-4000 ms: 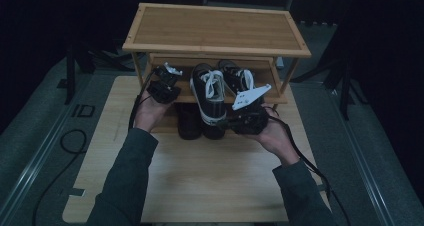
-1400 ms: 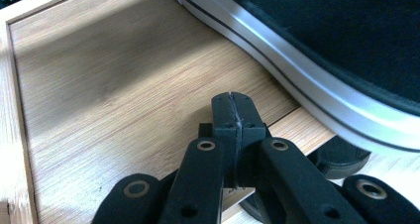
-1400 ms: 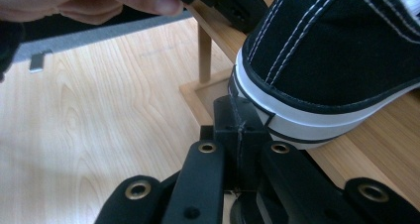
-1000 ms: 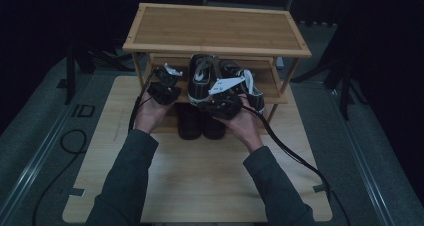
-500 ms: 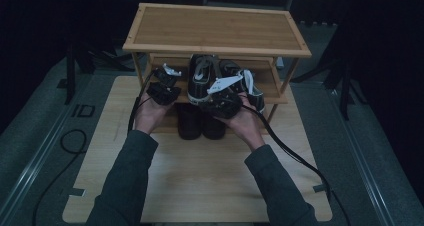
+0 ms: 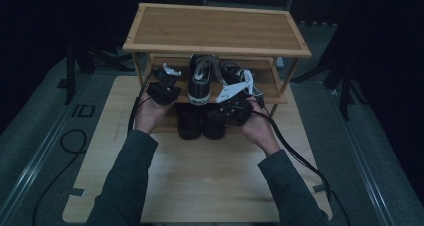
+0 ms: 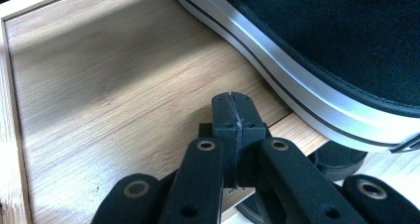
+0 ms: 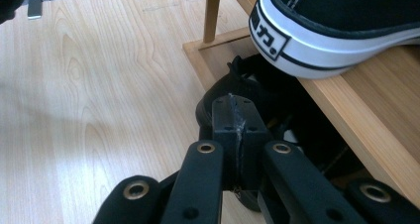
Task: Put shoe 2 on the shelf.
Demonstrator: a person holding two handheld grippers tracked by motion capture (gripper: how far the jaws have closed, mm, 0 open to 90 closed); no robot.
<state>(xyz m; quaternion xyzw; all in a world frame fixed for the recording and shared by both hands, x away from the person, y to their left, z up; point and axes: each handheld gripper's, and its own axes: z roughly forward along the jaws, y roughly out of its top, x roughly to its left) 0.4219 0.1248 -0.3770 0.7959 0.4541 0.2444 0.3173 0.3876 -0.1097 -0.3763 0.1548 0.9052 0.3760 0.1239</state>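
Fingers point(image 8: 233, 116) of the right gripper point(image 6: 235, 111), pressed together and holding nothing, point at the black shoe point(image 8: 257, 97) lying just ahead under the lower shelf point(image 8: 356, 105), heel toward them, nearer than the empty, pinched-together left gripper point(image 6: 162, 92).

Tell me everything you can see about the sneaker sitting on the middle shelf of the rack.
The sneaker is a black low-top that looks like canvas, with white laces, a white rubber sole band with a thin black stripe, and a black-and-white heel patch. It rests flat on the middle shelf of the wooden rack, its heel toward the person and overhanging the shelf's front edge. A second dark shoe sits close on its right. Neither gripper touches it.
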